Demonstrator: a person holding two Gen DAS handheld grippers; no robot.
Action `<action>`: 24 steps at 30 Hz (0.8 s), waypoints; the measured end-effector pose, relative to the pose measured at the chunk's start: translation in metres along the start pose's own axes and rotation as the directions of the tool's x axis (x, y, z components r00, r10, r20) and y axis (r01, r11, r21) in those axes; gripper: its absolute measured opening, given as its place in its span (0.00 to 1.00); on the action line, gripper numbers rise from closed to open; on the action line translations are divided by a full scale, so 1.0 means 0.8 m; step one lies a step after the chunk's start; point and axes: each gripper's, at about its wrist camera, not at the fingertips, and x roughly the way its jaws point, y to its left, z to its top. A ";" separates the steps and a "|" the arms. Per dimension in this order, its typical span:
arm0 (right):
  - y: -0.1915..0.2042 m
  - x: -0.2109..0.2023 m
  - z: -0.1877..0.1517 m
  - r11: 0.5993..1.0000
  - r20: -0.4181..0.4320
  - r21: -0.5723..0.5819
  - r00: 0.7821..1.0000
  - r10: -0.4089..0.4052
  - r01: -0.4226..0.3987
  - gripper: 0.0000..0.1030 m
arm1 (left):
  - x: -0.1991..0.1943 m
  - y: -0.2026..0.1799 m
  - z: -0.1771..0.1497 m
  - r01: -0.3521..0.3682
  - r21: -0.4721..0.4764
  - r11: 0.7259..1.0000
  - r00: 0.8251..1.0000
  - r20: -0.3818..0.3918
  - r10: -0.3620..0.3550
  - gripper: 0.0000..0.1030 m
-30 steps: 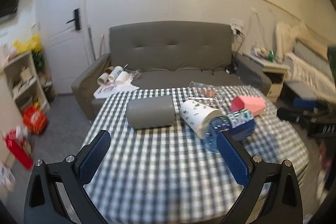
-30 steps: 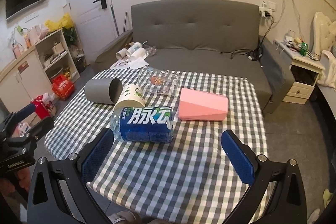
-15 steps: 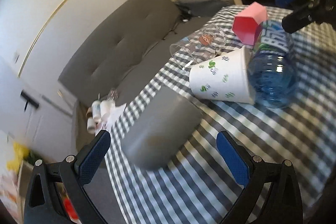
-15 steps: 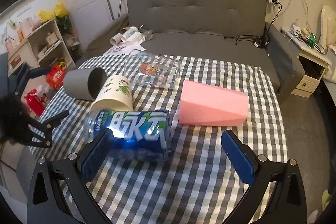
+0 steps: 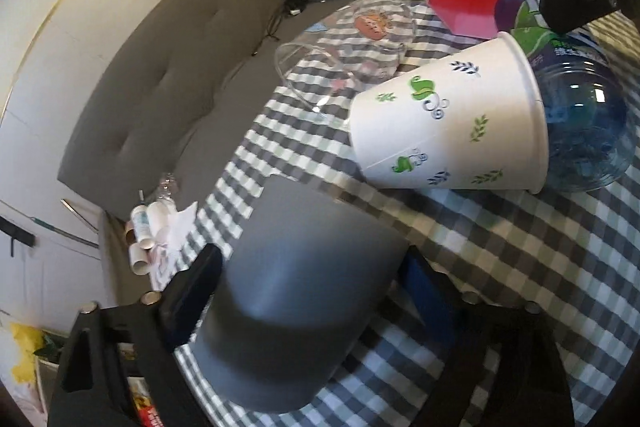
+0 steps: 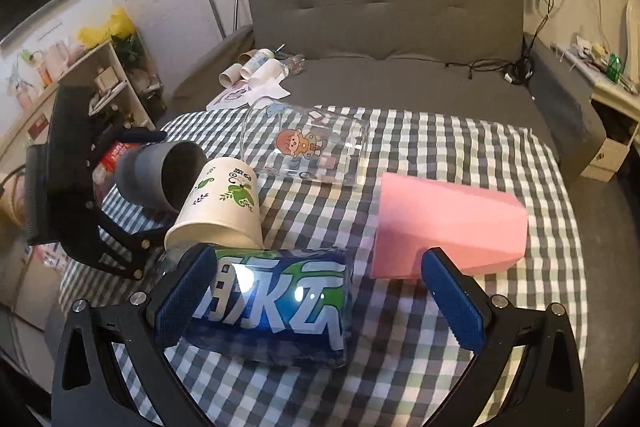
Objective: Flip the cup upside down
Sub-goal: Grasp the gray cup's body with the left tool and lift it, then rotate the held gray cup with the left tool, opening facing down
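A grey cup (image 5: 296,307) lies on its side on the checked table, between the fingers of my left gripper (image 5: 312,291); the jaws stand around its body and look closed on it. In the right wrist view the grey cup (image 6: 160,179) sits at the far left with its mouth toward me and the left gripper (image 6: 72,187) behind it. My right gripper (image 6: 320,303) is open, its fingers astride a blue-labelled bottle cup (image 6: 276,307) lying on its side. A white paper cup (image 6: 218,203), a clear glass (image 6: 304,151) and a pink cup (image 6: 448,227) also lie on their sides.
The checked table (image 6: 440,367) stands in front of a grey sofa (image 6: 384,27) with tubes and papers (image 6: 256,75) on it. A shelf unit (image 6: 100,79) stands left and a nightstand (image 6: 612,107) right. The white paper cup (image 5: 452,131) touches the blue bottle (image 5: 580,123).
My left gripper has moved in and rolled, and its fingers now sit around the grey cup. My right gripper has moved forward and down so its fingers straddle the blue bottle.
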 end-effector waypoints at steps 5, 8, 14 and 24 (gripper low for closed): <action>0.005 -0.007 -0.002 1.000 0.016 0.004 1.000 0.008 -0.008 1.00 | -0.013 0.005 0.003 0.035 -0.064 0.997 0.997 -0.063 -0.040 0.85; 0.009 -0.013 -0.004 1.000 0.017 -0.005 1.000 0.016 -0.016 1.00 | -0.028 0.010 0.006 0.046 -0.175 0.983 0.990 -0.121 -0.068 0.84; 0.011 -0.042 -0.006 0.999 0.052 0.011 0.998 0.036 -0.036 1.00 | -0.079 0.014 0.001 0.099 -0.435 0.895 0.971 -0.153 -0.181 0.79; 0.002 -0.101 -0.011 0.999 0.112 0.023 0.993 0.029 -0.032 1.00 | -0.145 -0.028 -0.003 0.247 -0.667 0.703 0.881 -0.148 -0.450 0.76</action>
